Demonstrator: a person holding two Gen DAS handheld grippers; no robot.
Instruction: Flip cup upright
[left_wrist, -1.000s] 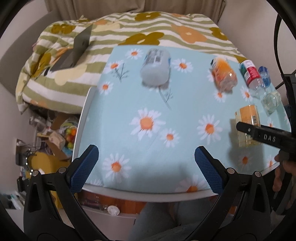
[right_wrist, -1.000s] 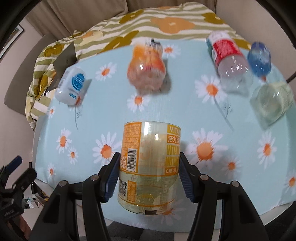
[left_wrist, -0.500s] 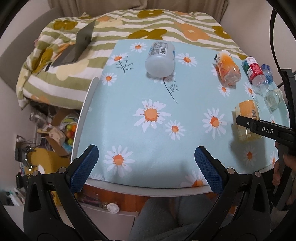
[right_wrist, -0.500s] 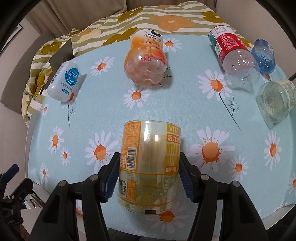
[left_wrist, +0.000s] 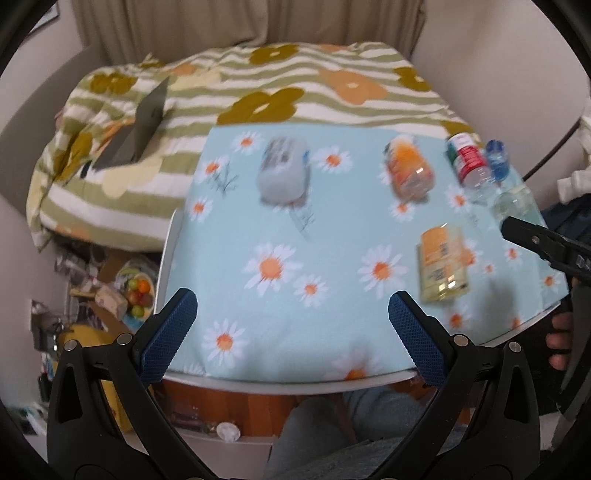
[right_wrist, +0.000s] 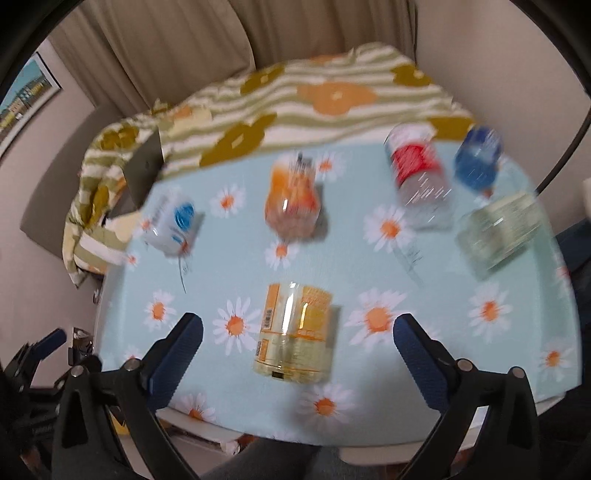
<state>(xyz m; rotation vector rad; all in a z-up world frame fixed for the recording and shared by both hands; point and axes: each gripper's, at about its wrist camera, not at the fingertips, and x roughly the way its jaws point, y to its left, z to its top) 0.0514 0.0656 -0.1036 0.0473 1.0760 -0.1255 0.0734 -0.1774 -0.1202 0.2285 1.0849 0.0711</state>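
A clear cup with an orange and yellow label (right_wrist: 295, 332) lies on its side on the daisy tablecloth (right_wrist: 443, 280), its base toward the front edge. It also shows in the left wrist view (left_wrist: 441, 264). My right gripper (right_wrist: 297, 341) is open and empty, its blue pads wide apart on either side of the cup and back from it, not touching. My left gripper (left_wrist: 291, 325) is open and empty over the table's front edge, left of the cup. Both views are blurred.
Several other containers lie on their sides farther back: a white one (right_wrist: 173, 225), an orange one (right_wrist: 293, 201), a red-labelled one (right_wrist: 419, 173), a blue one (right_wrist: 478, 158) and a clear one (right_wrist: 498, 232). A striped quilt (left_wrist: 258, 92) lies beyond the table.
My right gripper has opened, let go of the orange-labelled cup and drawn back; the cup lies on the table. Both cameras have tilted up and are moving.
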